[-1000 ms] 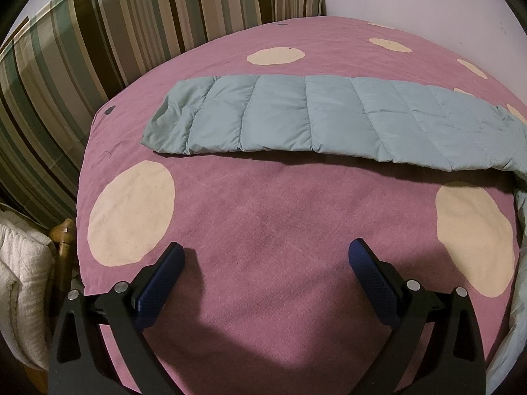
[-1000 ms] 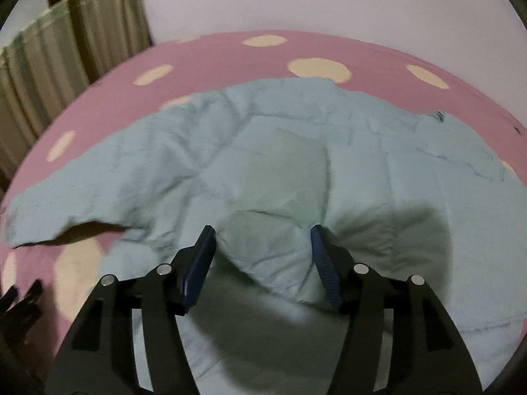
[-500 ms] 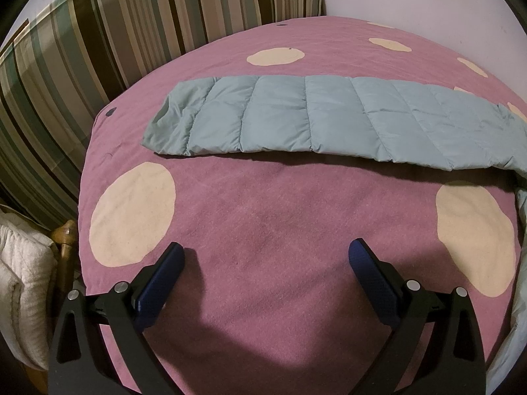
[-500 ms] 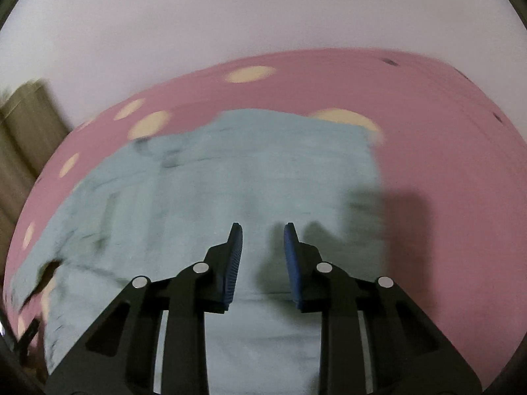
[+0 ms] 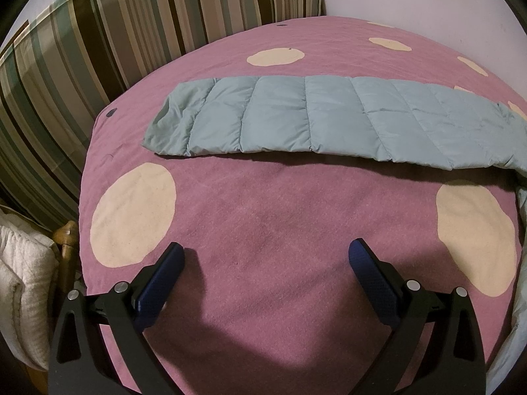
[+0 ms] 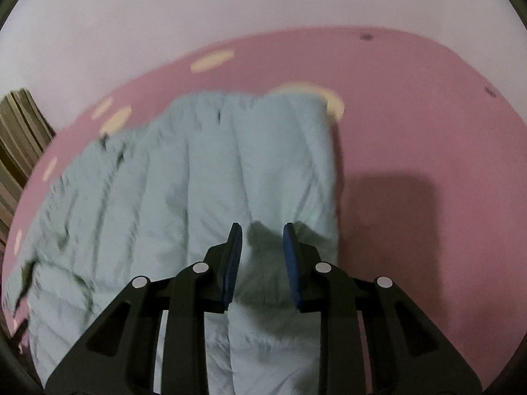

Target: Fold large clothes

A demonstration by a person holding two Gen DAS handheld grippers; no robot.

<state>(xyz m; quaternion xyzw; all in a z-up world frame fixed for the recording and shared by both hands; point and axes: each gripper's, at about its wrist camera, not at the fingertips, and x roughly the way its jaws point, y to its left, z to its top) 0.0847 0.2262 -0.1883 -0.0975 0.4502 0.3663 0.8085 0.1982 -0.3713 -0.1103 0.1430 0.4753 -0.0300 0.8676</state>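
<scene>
A light blue quilted puffer jacket lies on a pink bed cover with cream dots. In the left wrist view one sleeve (image 5: pixel 329 121) stretches flat across the far part of the bed. My left gripper (image 5: pixel 265 253) is wide open and empty, hovering over the bare cover (image 5: pixel 263 204) short of the sleeve. In the right wrist view the jacket body (image 6: pixel 197 181) lies spread, its right edge folded over. My right gripper (image 6: pixel 262 230) hangs above the jacket near that edge, jaws partly open with nothing between them.
Striped cushions (image 5: pixel 98 49) line the bed's far left side. A white folded blanket (image 5: pixel 23 279) and a wooden post (image 5: pixel 67 233) sit off the bed's left edge. A pale wall (image 6: pixel 230 10) runs behind the bed. Bare cover (image 6: pixel 428 164) lies right of the jacket.
The right gripper let go of a raised fold of the jacket, narrowed its jaws and swung toward the jacket's right edge. The left gripper stayed still and open.
</scene>
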